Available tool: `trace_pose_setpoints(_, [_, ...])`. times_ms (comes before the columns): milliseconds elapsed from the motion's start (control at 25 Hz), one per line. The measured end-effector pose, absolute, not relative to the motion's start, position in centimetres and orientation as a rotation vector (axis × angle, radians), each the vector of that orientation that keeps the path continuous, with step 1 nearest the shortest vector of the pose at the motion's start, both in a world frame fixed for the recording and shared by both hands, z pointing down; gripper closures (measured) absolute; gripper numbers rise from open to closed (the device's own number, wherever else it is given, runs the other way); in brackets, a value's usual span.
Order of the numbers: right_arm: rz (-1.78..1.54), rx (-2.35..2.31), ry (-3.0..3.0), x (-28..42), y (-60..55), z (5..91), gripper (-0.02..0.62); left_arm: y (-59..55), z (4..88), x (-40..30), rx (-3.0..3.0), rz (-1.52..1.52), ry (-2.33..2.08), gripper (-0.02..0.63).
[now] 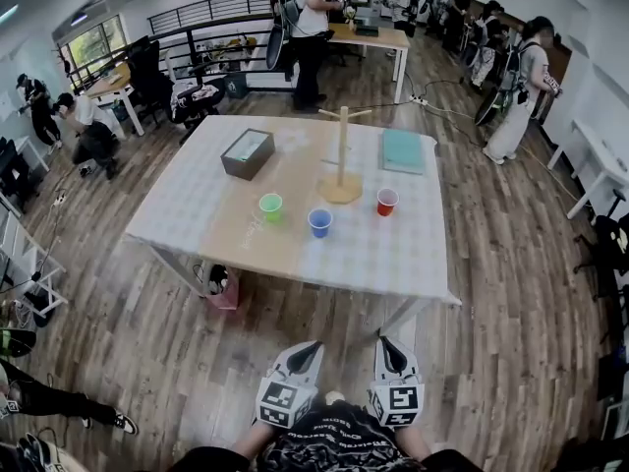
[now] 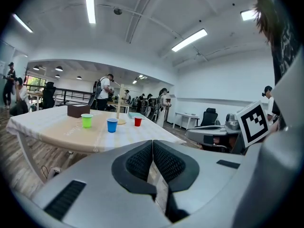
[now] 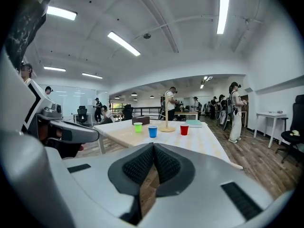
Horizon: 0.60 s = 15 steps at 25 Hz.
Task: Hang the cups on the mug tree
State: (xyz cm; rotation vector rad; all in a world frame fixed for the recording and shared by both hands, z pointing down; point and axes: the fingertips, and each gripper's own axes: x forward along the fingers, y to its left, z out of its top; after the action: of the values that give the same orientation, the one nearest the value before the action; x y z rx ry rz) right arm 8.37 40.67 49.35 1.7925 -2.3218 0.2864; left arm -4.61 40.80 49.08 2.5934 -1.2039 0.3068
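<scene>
three cups, none hung: green cup (image 1: 270,206), blue cup (image 1: 320,221) and red cup (image 1: 387,201), all upright on the table (image 1: 197,214), in a loose row at the foot of the mug tree (image 1: 341,155); pegs bare; handles too small to tell

left gripper (image 1: 309,349): jaws pressed together, nothing between them, well short of the table's near edge

right gripper (image 1: 389,347): likewise pressed together and empty

step in hand, as judged: the approach to the table, before any pick

to do it well: spread one pair of jaws before reaching a cup; start with the blue cup, nearest the front; pinch its wall or rim, keep it level, steer clear of the tree's post

edges: the table's near edge lies between grippers and cups

open room: bare wood floor ahead, bare tabletop in front of the cups; dark box (image 1: 247,153) and teal pad (image 1: 403,150) sit behind, either side of the tree, apart from the cups
</scene>
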Motion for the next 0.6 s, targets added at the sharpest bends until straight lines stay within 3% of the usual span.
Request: trace_pose_setpoints(600, [0.395,1.909,-2.219,11.8,36.2,52.3,0.586,33.7,51.4,-1.9,2.627,0.323,-1.090,0.586])
